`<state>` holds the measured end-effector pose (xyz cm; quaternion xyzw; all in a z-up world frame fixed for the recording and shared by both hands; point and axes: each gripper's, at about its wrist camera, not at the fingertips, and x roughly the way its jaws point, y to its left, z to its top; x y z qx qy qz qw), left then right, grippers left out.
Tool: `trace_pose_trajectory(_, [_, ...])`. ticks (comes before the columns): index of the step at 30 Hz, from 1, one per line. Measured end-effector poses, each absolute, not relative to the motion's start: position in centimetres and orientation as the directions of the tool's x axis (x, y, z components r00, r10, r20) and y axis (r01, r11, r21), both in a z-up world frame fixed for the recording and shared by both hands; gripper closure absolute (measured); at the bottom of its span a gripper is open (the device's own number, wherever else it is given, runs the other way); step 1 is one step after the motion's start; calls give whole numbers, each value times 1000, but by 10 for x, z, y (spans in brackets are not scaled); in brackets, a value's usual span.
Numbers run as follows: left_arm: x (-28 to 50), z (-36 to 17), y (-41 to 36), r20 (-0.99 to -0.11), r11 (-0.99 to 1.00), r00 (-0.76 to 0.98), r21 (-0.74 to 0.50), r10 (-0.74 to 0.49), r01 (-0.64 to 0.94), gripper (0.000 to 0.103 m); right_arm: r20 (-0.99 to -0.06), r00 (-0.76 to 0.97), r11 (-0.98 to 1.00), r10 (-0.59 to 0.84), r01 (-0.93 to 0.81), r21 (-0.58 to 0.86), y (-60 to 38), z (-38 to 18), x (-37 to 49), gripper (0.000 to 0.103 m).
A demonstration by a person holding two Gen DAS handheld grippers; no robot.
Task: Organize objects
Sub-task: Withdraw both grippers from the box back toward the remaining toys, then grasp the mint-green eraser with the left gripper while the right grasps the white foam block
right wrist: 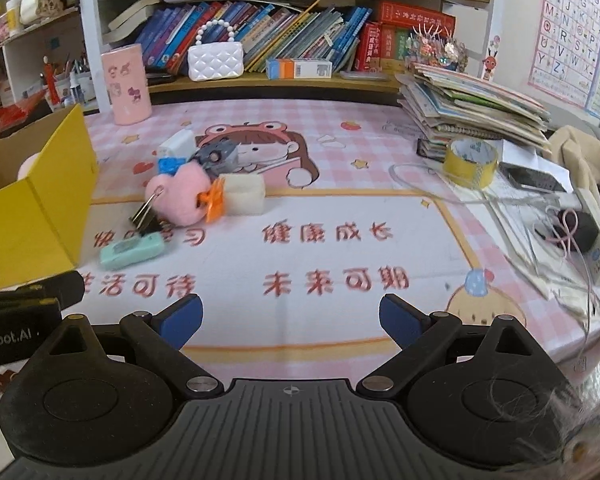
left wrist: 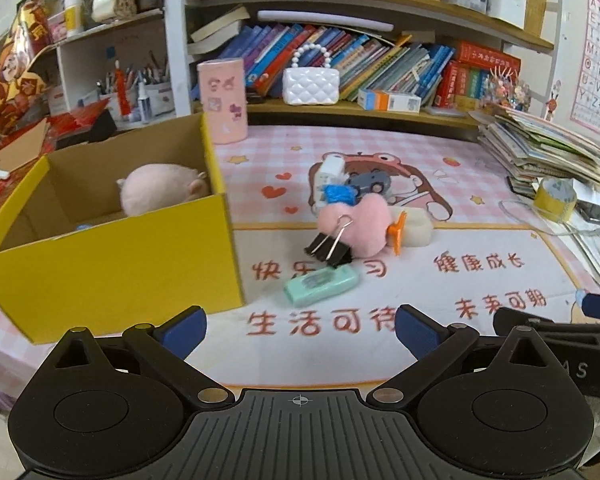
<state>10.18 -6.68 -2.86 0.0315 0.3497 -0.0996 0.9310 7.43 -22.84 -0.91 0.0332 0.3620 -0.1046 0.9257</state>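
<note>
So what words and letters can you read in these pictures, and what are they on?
"健康成长" and "未来可期": red print on the table mat.
"生活可待": same mat, nearest row.
"Robot.AI": side of the left gripper.
"A B C ... Z": alphabet poster on the wall.
Book spines and the mint green case: too small or blurred.

1. Behind the front wall of the yellow box [left wrist: 112, 264], you see only the top of the pink plush [left wrist: 160, 186]; its lower half is hidden.
2. A small blue thing [left wrist: 85, 227] low inside the yellow box peeks over that wall, too little to name.
3. In the right wrist view the picture's left edge cuts the yellow box [right wrist: 40, 208] off.
4. Right of the yellow box, the pink heart [left wrist: 360, 220] covers part of the blue item [left wrist: 340, 194] and the grey item [left wrist: 370, 182] behind it.
5. The printed red characters [left wrist: 320, 322] nearest the yellow box smear with blur.
</note>
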Motion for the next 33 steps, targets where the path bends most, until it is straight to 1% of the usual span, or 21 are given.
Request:
trace_pose_trajectory(3, [111,-31,-77,-666,980,729,-14,-159,201,2,-672,724,979,-156,203,-9,-241,-9,85,8])
trace_pose_trajectory(6, [120,-36,-88,-672,985,729,1,-128,173,3,-675,725,984,-136,181,-3,-251,-11,97,10])
trace_pose_trajectory(8, [127,-39,-94,-677,989,729,11,-102,149,8,-677,726,986,-121,165,1,-258,-12,105,10])
trace_pose_trajectory(12, [144,-52,-103,-702,995,710,12,-61,97,12,-673,735,992,-86,129,14,-268,-15,120,10])
trace_pose_trajectory(14, [154,-60,-107,-721,998,692,5,-40,63,17,-671,738,994,-71,108,14,-271,-15,127,10])
trace_pose_trajectory(16, [163,-68,-110,-730,999,683,-8,-27,32,18,-672,739,996,-55,86,14,-273,-16,133,10])
trace_pose_trajectory(19, [176,-77,-117,-734,1000,679,5,5,-2,20,-673,739,998,-33,55,11,-278,-18,142,10])
trace_pose_trajectory(22, [189,-85,-124,-743,999,668,20,32,-25,27,-677,736,999,-19,32,7,-283,-20,149,11])
trace_pose_trajectory(23, [192,-87,-126,-745,999,666,25,40,-32,33,-679,734,1000,-14,25,6,-285,-21,151,11])
trace_pose_trajectory(26, [195,-88,-127,-748,998,661,29,53,-47,33,-683,730,1000,3,2,7,-287,-23,159,11])
trace_pose_trajectory(29, [189,-85,-122,-758,999,652,0,28,-43,33,-684,729,999,31,-30,14,-288,-27,169,10])
trace_pose_trajectory(33, [172,-76,-113,-762,1000,648,-6,11,-24,33,-684,727,998,58,-48,34,-288,-34,191,10])
